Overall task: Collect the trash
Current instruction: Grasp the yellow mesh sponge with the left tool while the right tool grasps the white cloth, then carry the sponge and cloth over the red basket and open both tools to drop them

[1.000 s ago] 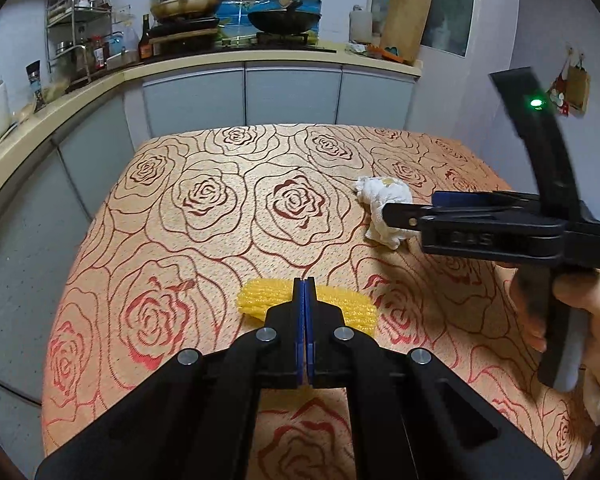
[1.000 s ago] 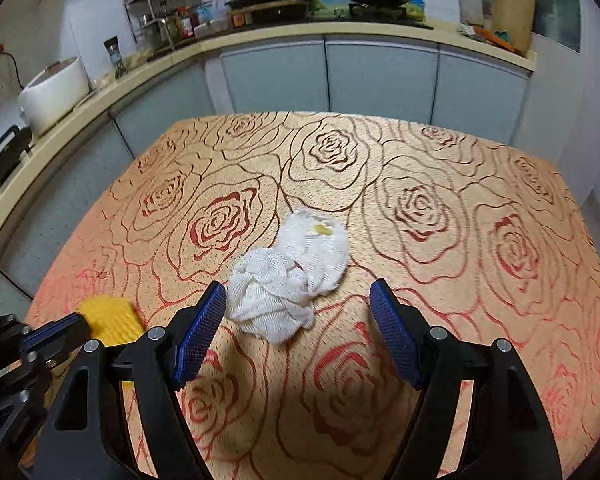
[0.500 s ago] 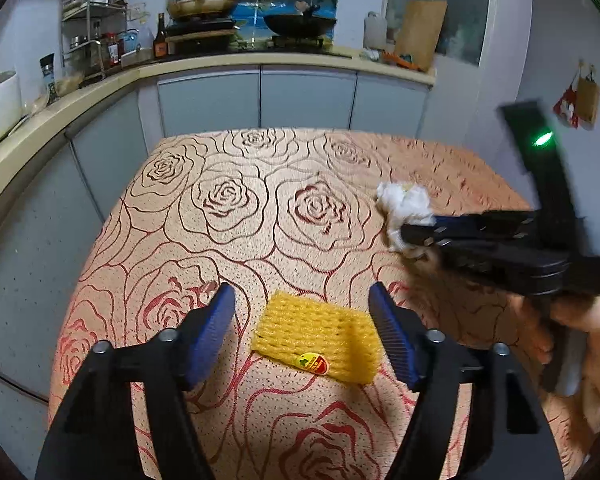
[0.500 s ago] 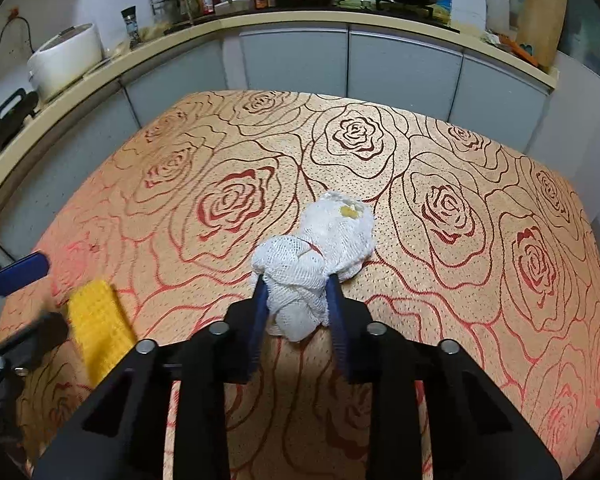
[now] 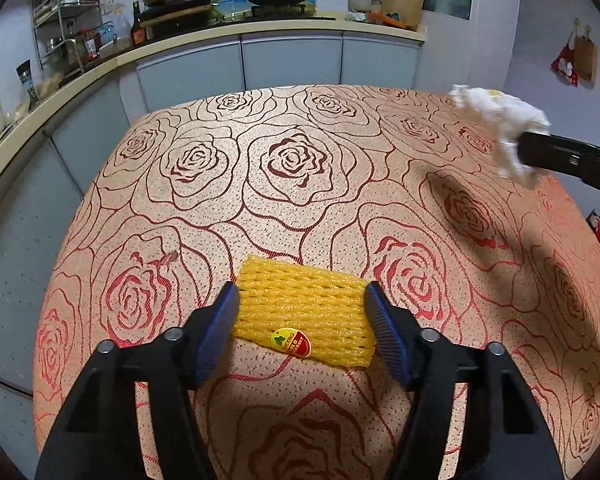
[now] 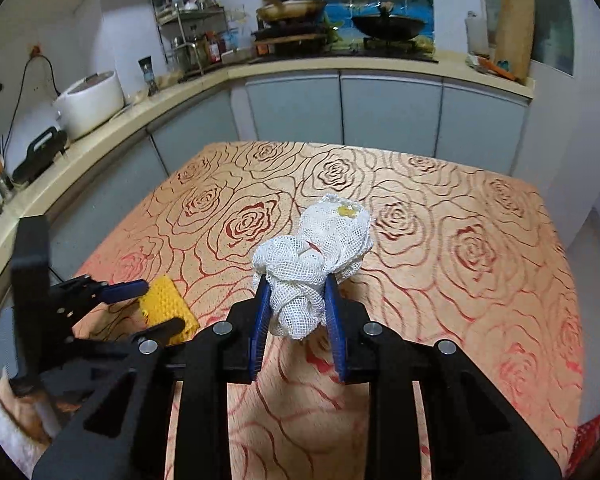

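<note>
Left wrist view: left tool (image 5: pixel 301 302) spread wide, low over the bench (image 5: pixel 228 184), blue pads (image 5: pixel 216 332) flanking the yellow foam net (image 5: pixel 304 312), one pad at each short end, contact with the net not clear. Net flat on the rose-patterned cloth, directly between and just ahead of the fingertips, with a round red-and-green sticker (image 5: pixel 291 342) on its near edge. Far to the right of this tool and higher up, right tool (image 5: pixel 540 148) entering from the frame edge, only its dark tip showing, with the white mesh wad (image 5: pixel 500 120) bunched at its tip and raised off the cloth, a shadow cast on the bench beneath.

Right wrist view: right tool (image 6: pixel 296 292) pinching the white mesh wad (image 6: pixel 312 256), pads (image 6: pixel 260 316) pressed into the lower knot of the wad, the larger rounded part with a small yellow spot bulging beyond the fingertips. Wad clear of the bench (image 6: pixel 460 240), well above the cloth. Down to the left of this tool, left tool (image 6: pixel 148 304) lying low on the bench with the yellow foam net (image 6: pixel 168 306) between its fingers. Beyond the bench, ahead of both tools, kitchen counter (image 6: pixel 340 66) with wok (image 6: pixel 388 24) and rice cooker (image 6: pixel 88 102).
</note>
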`<state>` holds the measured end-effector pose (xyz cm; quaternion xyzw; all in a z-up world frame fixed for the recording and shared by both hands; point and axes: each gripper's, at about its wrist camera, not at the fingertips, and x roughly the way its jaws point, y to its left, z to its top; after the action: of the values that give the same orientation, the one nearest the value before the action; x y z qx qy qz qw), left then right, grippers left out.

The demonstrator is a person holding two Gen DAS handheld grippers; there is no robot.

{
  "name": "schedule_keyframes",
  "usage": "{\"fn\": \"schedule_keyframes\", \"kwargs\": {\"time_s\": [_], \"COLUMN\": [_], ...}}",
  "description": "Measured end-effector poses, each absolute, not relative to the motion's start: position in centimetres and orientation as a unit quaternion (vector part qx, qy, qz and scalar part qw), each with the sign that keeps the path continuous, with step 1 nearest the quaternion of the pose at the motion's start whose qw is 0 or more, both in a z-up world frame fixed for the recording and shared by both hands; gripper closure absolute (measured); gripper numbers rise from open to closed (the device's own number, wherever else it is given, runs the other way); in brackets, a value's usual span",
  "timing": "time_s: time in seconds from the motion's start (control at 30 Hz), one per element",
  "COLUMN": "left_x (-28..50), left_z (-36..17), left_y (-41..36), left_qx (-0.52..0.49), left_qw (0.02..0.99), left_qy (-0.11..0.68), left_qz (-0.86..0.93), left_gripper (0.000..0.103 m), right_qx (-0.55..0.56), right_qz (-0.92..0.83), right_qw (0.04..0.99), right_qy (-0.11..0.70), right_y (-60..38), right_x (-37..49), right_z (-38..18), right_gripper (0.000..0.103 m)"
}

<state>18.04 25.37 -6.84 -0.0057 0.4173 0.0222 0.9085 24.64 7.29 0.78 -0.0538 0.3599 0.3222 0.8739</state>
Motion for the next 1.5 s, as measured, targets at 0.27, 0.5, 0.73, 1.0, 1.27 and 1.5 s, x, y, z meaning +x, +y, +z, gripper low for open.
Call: {"fn": "schedule_keyframes", "kwargs": {"time_s": [0.27, 0.5, 0.73, 1.0, 1.27, 1.5], "left_x": [17.6, 16.4, 14.4, 11.8, 10.2, 10.2], "left_z": [-6.7, -5.8, -2.9, 2.5, 7.1, 9.3], "left_y": [24.4, 23.5, 21.3, 17.9, 12.9, 7.0], "left_qx": [0.0, -0.016, -0.013, -0.007, 0.006, 0.015], "left_qw": [0.91, 0.913, 0.928, 0.95, 0.963, 0.965], "left_qy": [0.413, 0.409, 0.372, 0.312, 0.264, 0.239], "left_qz": [0.018, 0.009, 0.002, -0.02, -0.055, -0.106], "left_gripper": [0.078, 0.088, 0.089, 0.089, 0.089, 0.089], "right_qx": [-0.024, -0.011, 0.005, 0.022, 0.037, 0.046], "right_qz": [0.307, 0.295, 0.29, 0.277, 0.255, 0.209], "right_qw": [0.883, 0.894, 0.905, 0.92, 0.935, 0.952], "right_qy": [0.354, 0.336, 0.312, 0.275, 0.243, 0.22], "right_y": [3.0, 0.1, -2.9, -6.4, -10.7, -16.9], "right_x": [23.0, 21.1, 18.9, 16.3, 13.9, 12.4], "right_z": [1.4, 2.4, 4.2, 6.9, 9.4, 10.9], "right_gripper": [0.077, 0.077, 0.077, 0.077, 0.077, 0.077]}}
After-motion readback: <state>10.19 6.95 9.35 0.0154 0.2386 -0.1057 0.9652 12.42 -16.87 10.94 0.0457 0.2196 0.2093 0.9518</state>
